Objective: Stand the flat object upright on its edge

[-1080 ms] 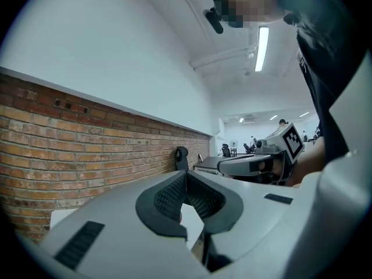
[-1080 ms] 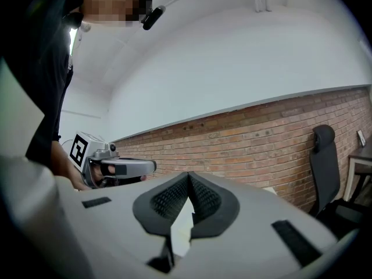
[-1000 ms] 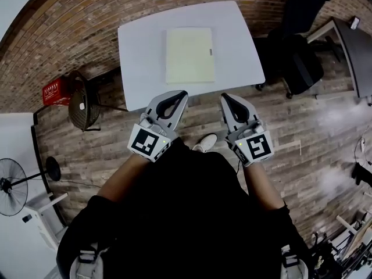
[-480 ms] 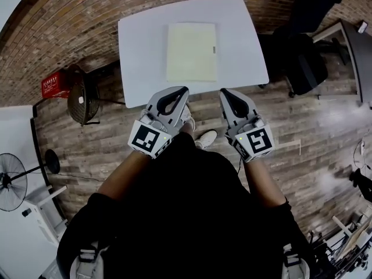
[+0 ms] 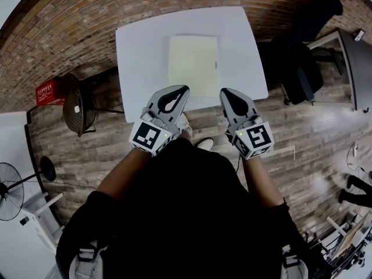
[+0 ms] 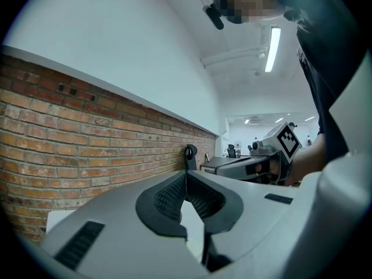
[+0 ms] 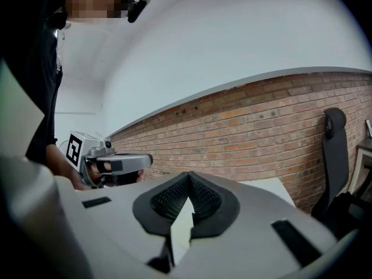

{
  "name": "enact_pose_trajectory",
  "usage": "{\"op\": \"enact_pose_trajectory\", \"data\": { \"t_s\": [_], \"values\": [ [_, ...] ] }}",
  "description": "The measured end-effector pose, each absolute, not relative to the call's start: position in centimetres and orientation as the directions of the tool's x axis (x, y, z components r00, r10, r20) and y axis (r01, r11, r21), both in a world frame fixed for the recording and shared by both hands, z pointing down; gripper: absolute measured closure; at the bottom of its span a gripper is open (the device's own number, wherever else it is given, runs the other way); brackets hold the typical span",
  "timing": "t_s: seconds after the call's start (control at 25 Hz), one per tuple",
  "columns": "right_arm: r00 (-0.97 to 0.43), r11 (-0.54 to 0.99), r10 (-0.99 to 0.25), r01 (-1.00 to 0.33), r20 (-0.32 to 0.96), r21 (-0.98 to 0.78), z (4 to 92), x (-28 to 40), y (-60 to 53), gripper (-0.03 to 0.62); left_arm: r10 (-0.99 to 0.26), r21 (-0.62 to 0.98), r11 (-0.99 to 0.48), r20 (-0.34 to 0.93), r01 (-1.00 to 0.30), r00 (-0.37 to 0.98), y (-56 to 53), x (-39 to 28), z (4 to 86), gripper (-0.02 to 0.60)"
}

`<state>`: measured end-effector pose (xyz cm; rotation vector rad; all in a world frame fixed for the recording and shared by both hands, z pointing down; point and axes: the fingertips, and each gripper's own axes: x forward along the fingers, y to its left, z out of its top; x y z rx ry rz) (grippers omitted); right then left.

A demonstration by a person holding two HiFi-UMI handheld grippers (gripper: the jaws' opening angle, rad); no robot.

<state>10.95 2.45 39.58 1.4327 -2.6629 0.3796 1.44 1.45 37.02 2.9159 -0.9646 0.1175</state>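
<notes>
Two grippers at lower centre of head view, side by side, each with jaws pressed together and nothing between them: left gripper [image 5: 183, 89], right gripper [image 5: 223, 92]. Tips overlap near edge of white table [image 5: 136, 51]. Flat object [image 5: 193, 65], pale yellow, perhaps pad or board, lies flat mid-table, upper middle of frame, apart from both. Black chair [image 5: 302, 68] upper right.

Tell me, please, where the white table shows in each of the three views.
Head view: the table sits at top centre.
Left gripper view: the table is a white sliver at lower left, under the brick wall.
Right gripper view: the table is a white corner right of centre.
Shared landmark: the brick wall behind the table.
</notes>
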Motion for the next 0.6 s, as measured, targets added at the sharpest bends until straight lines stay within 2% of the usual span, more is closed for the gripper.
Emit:
{"op": "enact_pose_trajectory", "data": {
  "t_s": [0.6],
  "values": [
    [-0.524,0.493,-0.798,-0.852,0.299,-0.178,42.1,7.2,-6.9,0.586,-0.562,0.130,-0.808,0.126,-0.575,0.817,-9.0,-1.4,39.9,0.561]
  ]
}}
